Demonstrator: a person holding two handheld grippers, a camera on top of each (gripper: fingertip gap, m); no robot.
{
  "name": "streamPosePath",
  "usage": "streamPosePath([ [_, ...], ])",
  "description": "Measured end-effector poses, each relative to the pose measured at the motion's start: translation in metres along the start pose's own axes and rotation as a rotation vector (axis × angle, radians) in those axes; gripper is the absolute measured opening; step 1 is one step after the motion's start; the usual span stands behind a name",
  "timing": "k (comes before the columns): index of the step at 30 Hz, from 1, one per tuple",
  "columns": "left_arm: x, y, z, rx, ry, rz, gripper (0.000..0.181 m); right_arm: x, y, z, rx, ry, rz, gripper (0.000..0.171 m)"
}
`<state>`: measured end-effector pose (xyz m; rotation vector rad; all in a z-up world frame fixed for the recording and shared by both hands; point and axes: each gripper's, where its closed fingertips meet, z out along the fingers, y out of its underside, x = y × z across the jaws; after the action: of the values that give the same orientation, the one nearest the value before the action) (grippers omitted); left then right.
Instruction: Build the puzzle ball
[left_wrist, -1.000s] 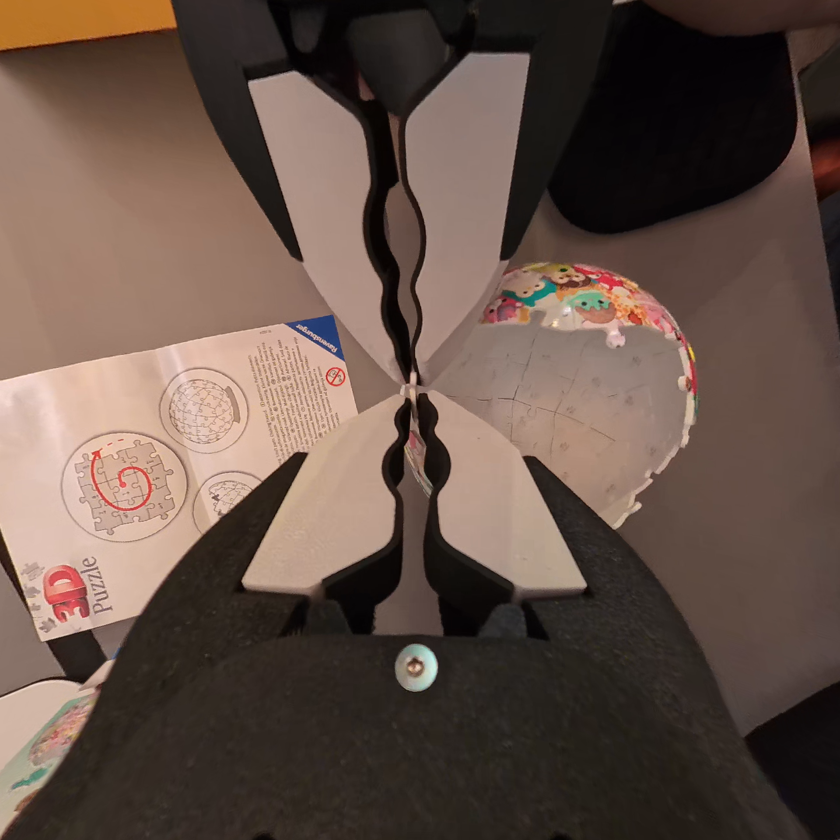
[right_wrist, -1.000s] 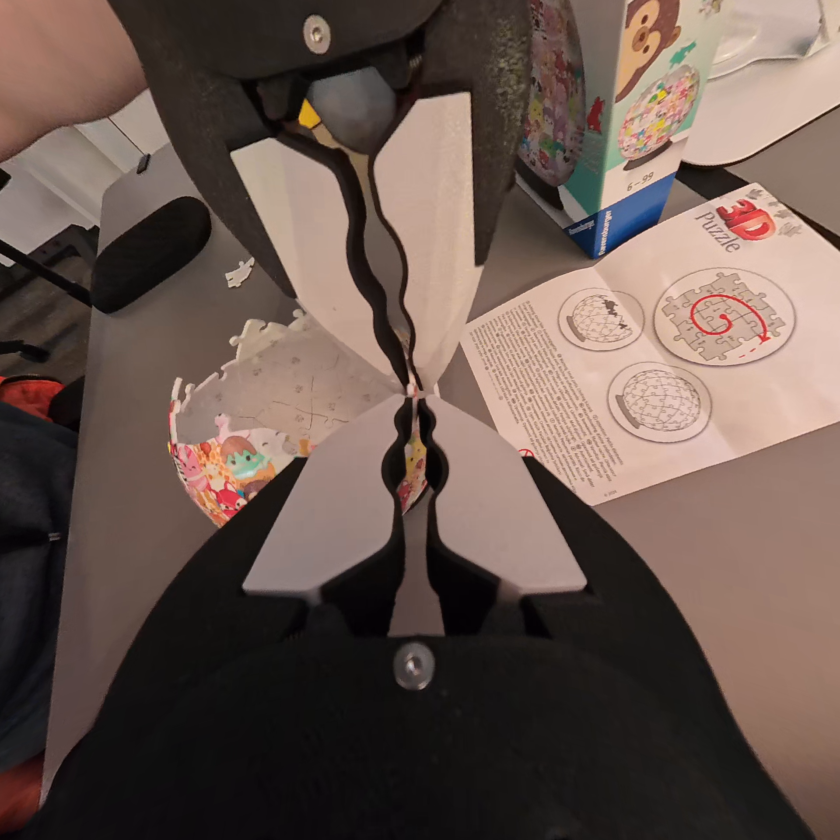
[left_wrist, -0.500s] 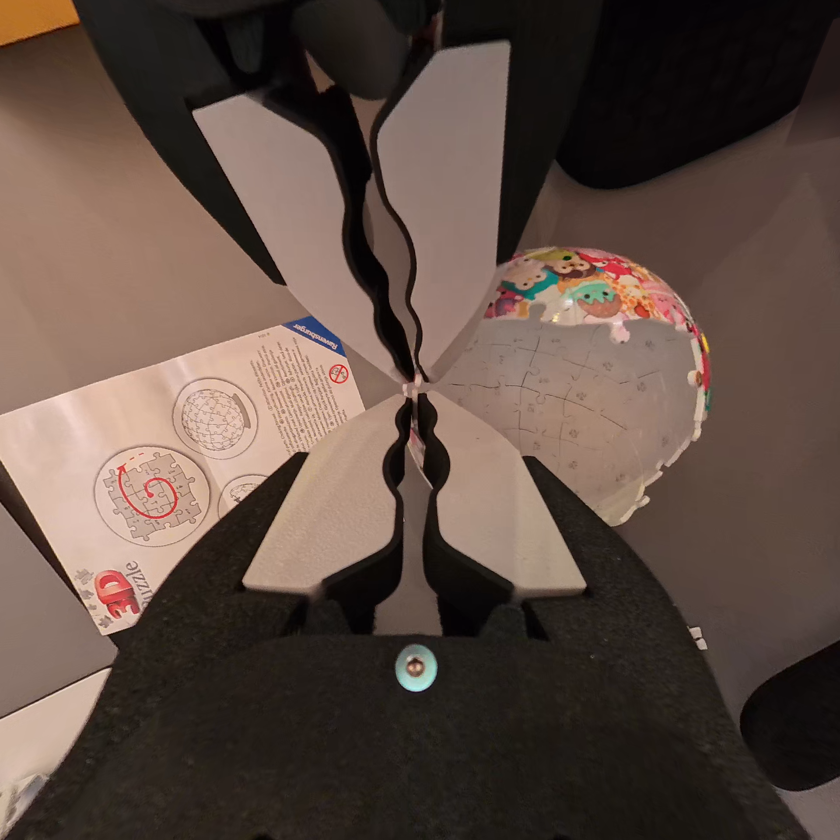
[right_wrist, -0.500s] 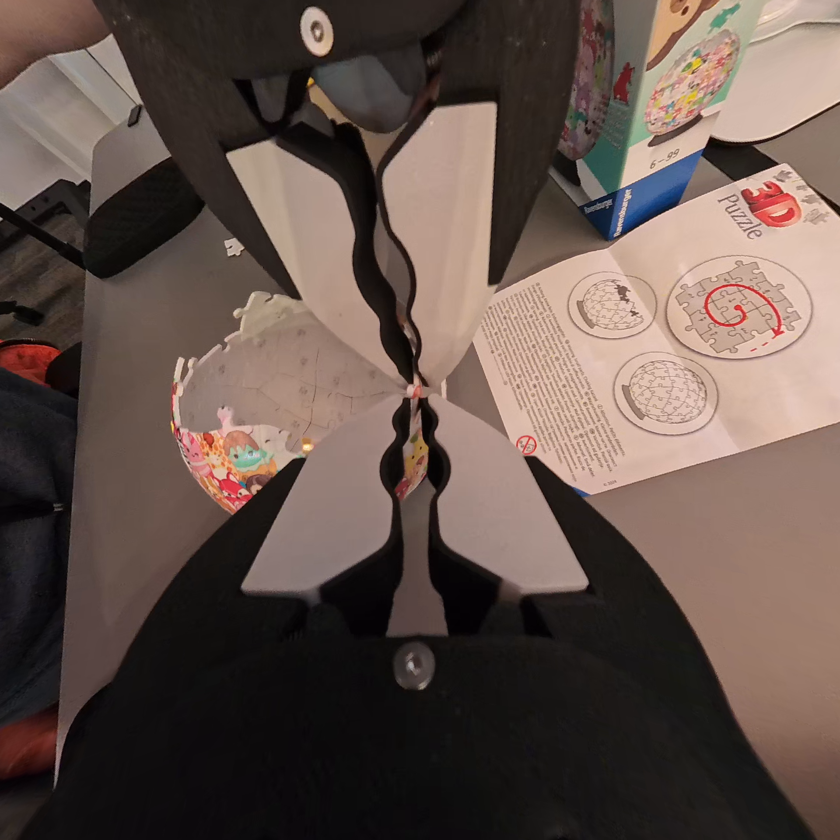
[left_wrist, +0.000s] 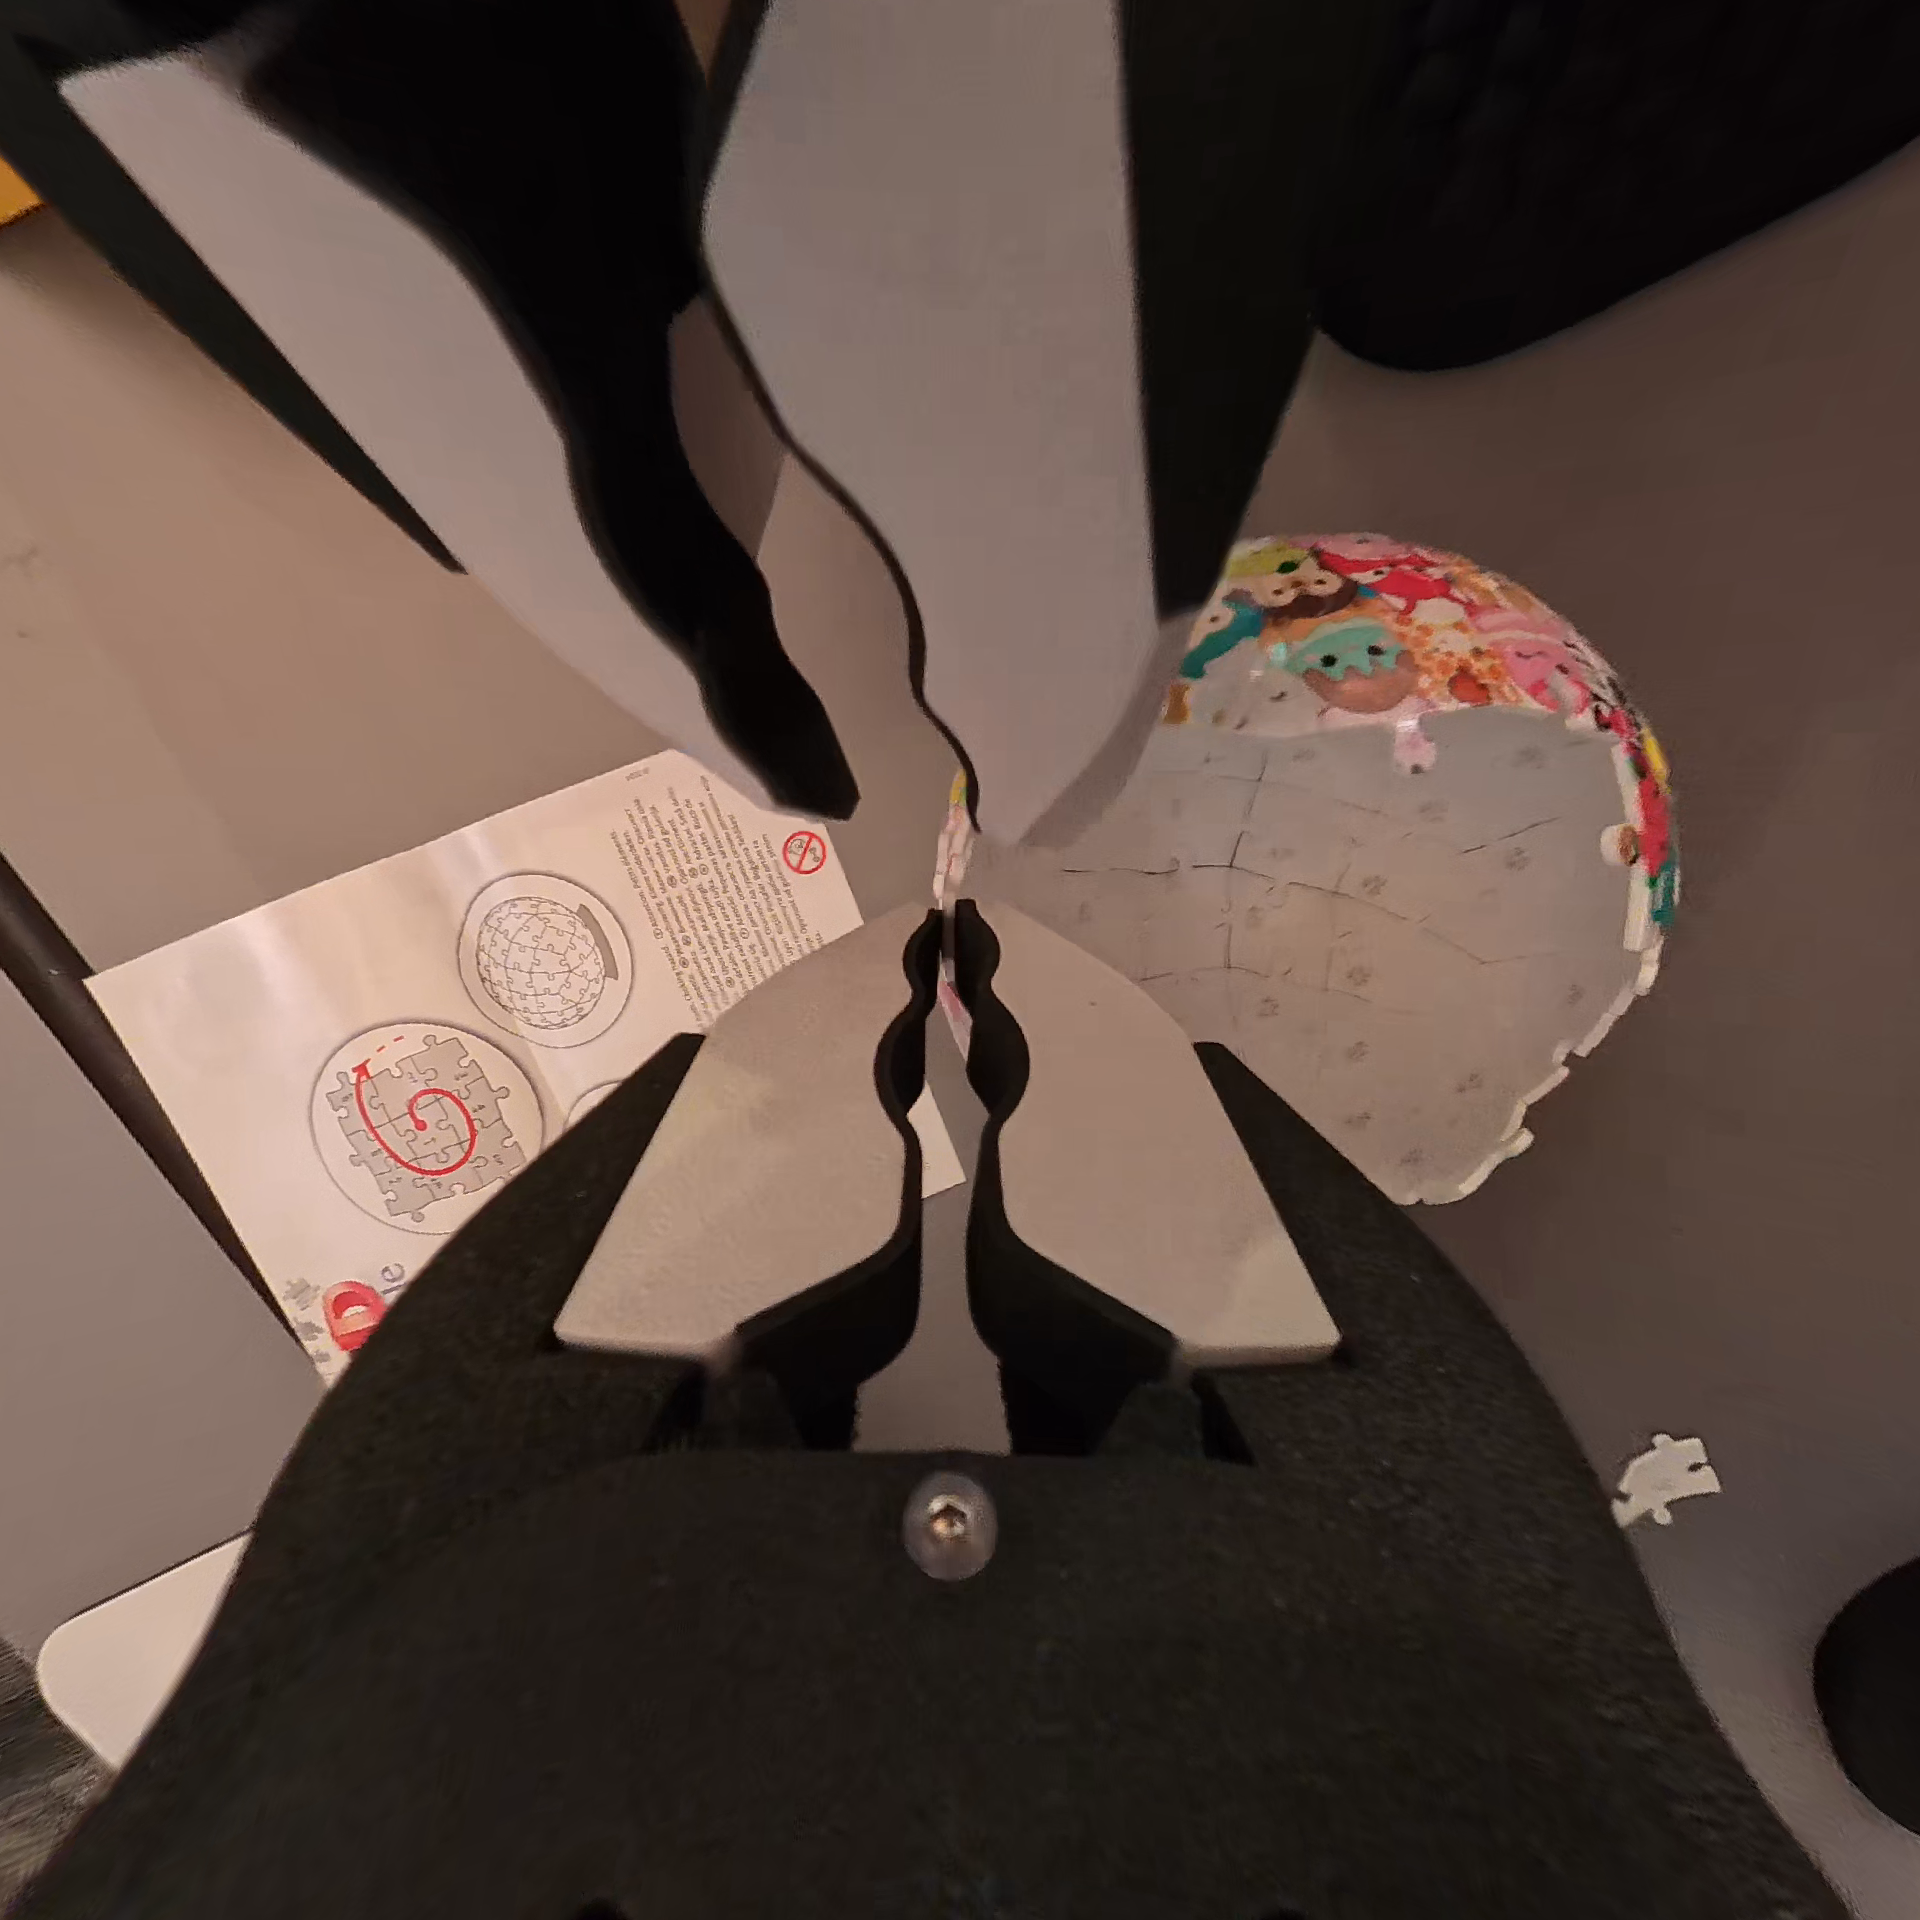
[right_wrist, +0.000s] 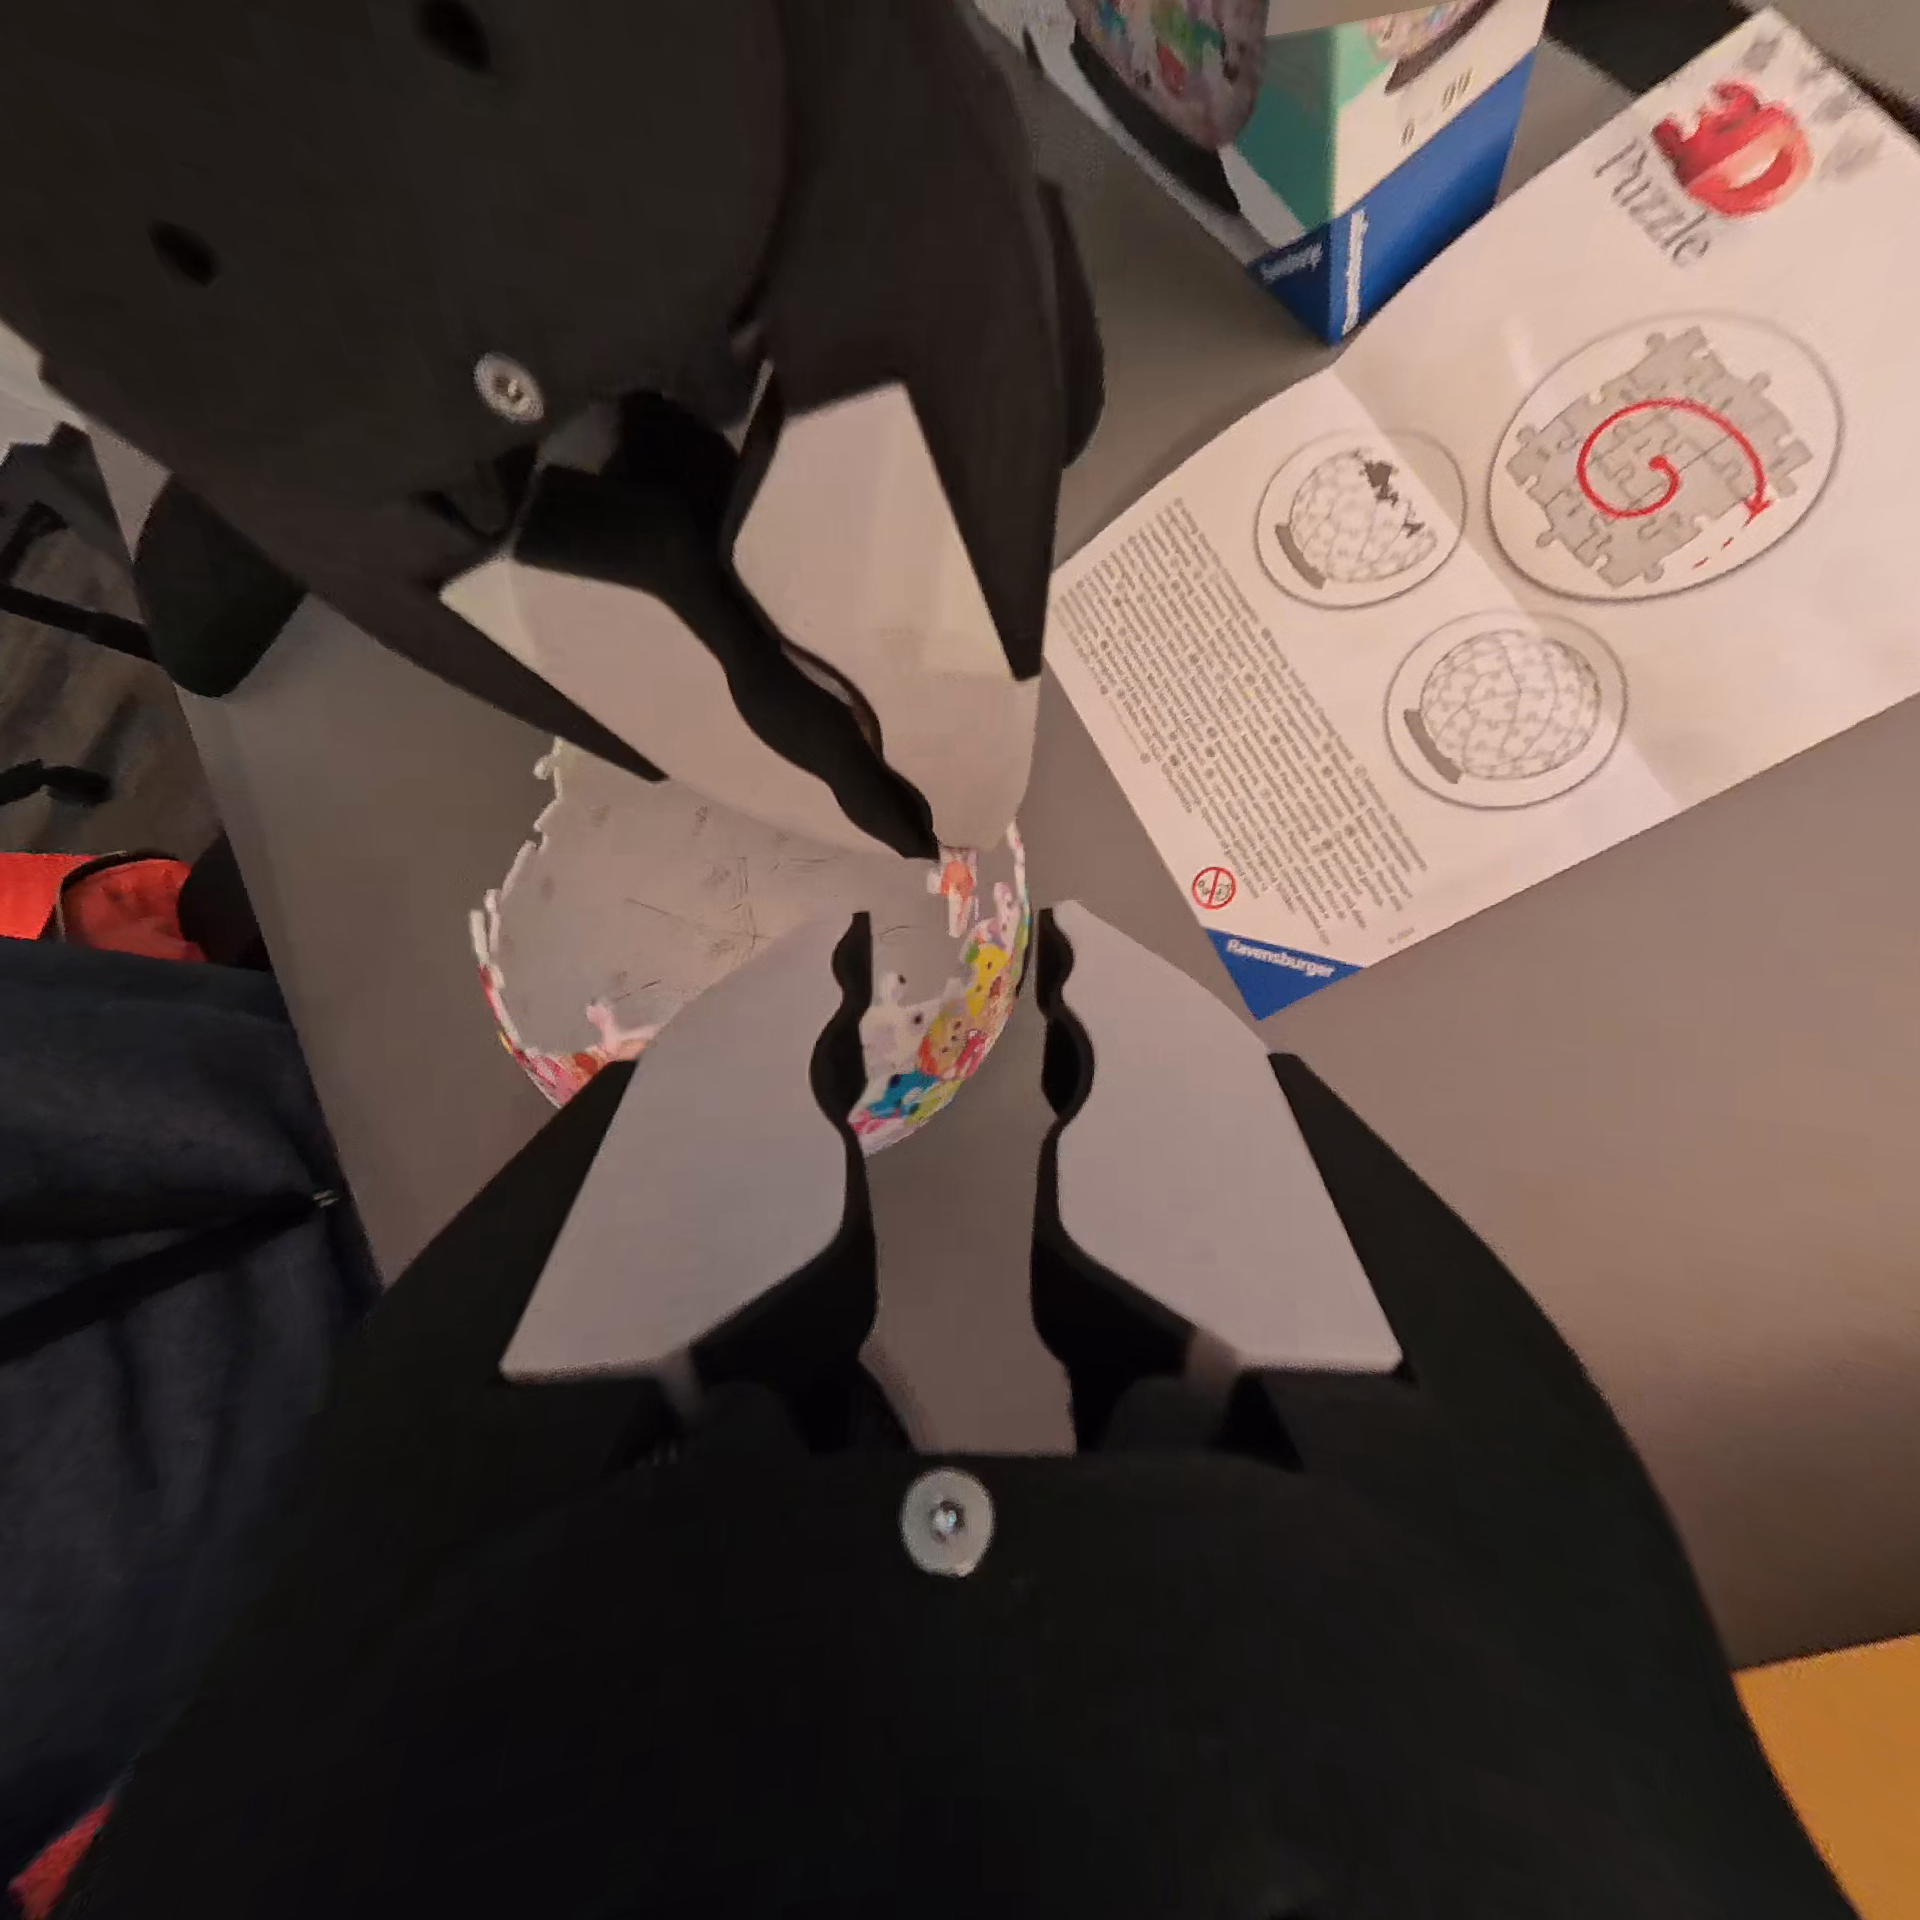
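A half-built puzzle ball (left_wrist: 1351, 935), a colourful shell with a white inside, lies on the grey table; it also shows in the right wrist view (right_wrist: 665, 914). My left gripper (left_wrist: 948, 920) is shut on a small puzzle piece (left_wrist: 948, 862), held above the ball's rim. In the right wrist view the left gripper (right_wrist: 935, 842) comes in from above with the piece (right_wrist: 958, 878) at its tips. My right gripper (right_wrist: 951, 925) is open and empty, its fingers on either side just below the piece. It faces the left one tip to tip (left_wrist: 894, 810).
A white instruction sheet (left_wrist: 520, 987) lies beside the ball, also in the right wrist view (right_wrist: 1455, 623). The puzzle box (right_wrist: 1351, 156) stands behind it. A loose white piece (left_wrist: 1662, 1491) lies on the table. A black bag (left_wrist: 1610, 156) sits behind the ball. Only a small space, under 4 cm, lies between the two pairs of fingers.
Both grippers were shut on the piece tip to tip. The right gripper has now opened and let go; the left gripper still holds the piece. Both have come closer to the ball.
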<state>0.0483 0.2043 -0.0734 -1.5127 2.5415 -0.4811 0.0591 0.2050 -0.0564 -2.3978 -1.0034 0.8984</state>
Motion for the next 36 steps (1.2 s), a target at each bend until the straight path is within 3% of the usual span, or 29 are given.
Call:
streamPosePath([
  [5,0.001,0.001,-0.001,-0.010,-0.004,0.012,0.002,0.007,-0.004,0.001,-0.056,0.091,0.002,0.029],
  [23,-0.001,0.001,0.001,0.002,-0.001,-0.007,0.005,0.001,-0.002,0.013,-0.028,0.053,-0.070,0.004],
  [26,-0.004,-0.004,-0.003,0.043,-0.019,-0.030,0.022,0.002,-0.002,0.012,-0.014,0.056,-0.070,0.003],
  [36,-0.014,-0.017,-0.033,0.237,-0.046,-0.121,0.027,0.001,-0.006,0.009,0.035,0.042,-0.062,0.003],
])
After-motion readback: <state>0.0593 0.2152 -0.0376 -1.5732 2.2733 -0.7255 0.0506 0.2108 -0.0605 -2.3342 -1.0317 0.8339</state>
